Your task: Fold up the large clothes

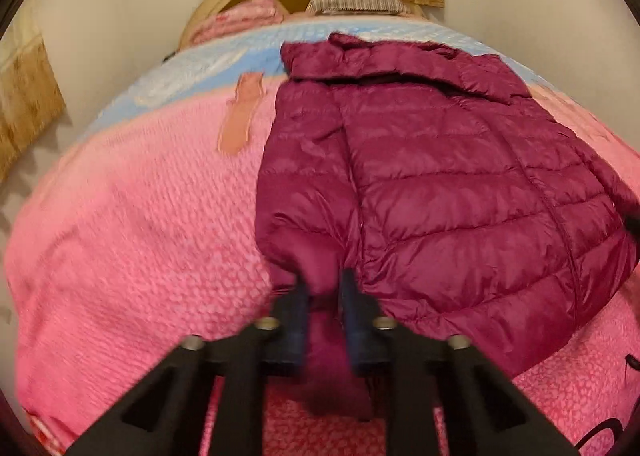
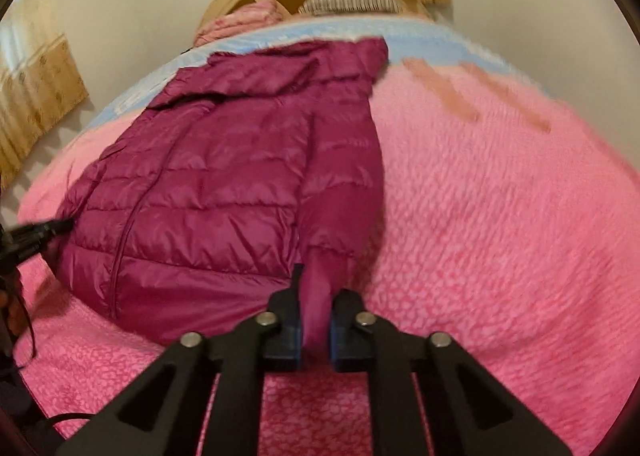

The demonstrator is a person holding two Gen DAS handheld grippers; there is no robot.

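no readable text, labels or signs

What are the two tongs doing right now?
Left tongs: shut on the left sleeve cuff of the maroon puffer jacket.
Right tongs: shut on its right sleeve cuff.
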